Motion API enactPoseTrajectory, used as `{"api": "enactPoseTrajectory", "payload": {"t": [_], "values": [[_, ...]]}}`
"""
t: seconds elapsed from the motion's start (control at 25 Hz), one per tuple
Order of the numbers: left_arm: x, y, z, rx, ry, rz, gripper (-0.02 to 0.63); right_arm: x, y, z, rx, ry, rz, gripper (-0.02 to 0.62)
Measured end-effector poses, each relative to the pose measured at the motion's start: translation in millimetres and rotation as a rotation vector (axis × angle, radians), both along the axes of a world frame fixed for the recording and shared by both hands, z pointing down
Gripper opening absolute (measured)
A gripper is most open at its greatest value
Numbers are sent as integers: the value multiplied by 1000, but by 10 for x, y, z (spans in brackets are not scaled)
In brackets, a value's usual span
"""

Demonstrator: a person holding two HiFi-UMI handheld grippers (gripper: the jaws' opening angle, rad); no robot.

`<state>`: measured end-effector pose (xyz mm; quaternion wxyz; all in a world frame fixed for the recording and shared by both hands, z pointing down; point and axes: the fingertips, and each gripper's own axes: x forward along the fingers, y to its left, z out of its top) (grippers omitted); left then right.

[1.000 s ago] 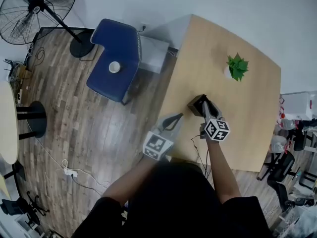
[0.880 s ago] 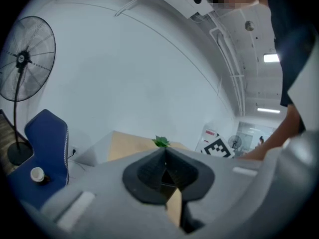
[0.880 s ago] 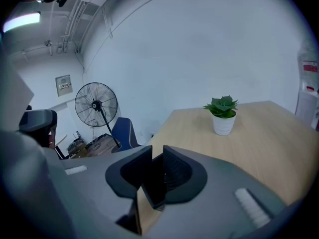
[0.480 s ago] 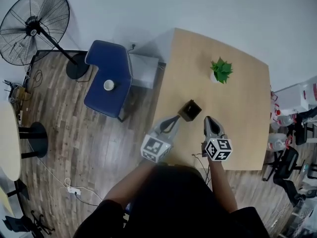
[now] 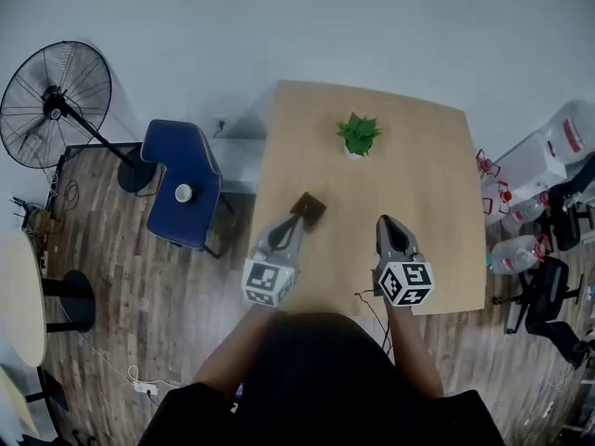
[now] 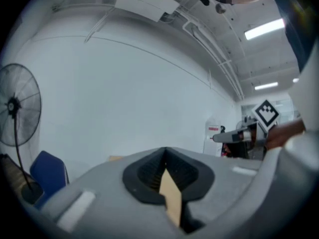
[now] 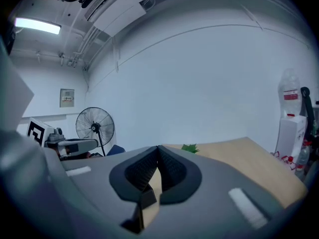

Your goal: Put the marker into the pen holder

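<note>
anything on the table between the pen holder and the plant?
Nothing. In the head view, only bare tabletop runs from the pen holder to the plant. Neither gripper view shows that stretch.

Pale wall [image 5: 307,26], wood-plank floor [image 5: 139,295], blue chair [image 5: 181,170] beside standing fan [image 5: 54,100] (strip lights [image 6: 264,29] overhead)

Dressed in a black top [image 5: 321,379] with short sleeves. Left gripper [image 5: 288,223] and right gripper [image 5: 387,221] alike: smooth grey shells tapering forward, black ribbed fingers [image 6: 144,176], a pale oblong patch on each side, white cubes [image 5: 263,283] printed with black square markers.
</note>
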<state>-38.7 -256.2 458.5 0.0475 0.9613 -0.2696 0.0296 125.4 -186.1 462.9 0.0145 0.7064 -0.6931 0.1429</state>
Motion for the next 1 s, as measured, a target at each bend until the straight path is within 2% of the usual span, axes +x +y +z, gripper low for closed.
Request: {"api": "enactPoseTrajectory", "payload": {"t": [0.12,0.48,1.0], "values": [[270,295,-109,45,-25,2,2,231,276,-69,10,4,1,0],[800,803,-157,55,-1,-20,2,754,784,-8,18,39,0,0],[1205,1021,-212,49,14,-51,2,1149,1088,-52,26,77,-29,0]]}}
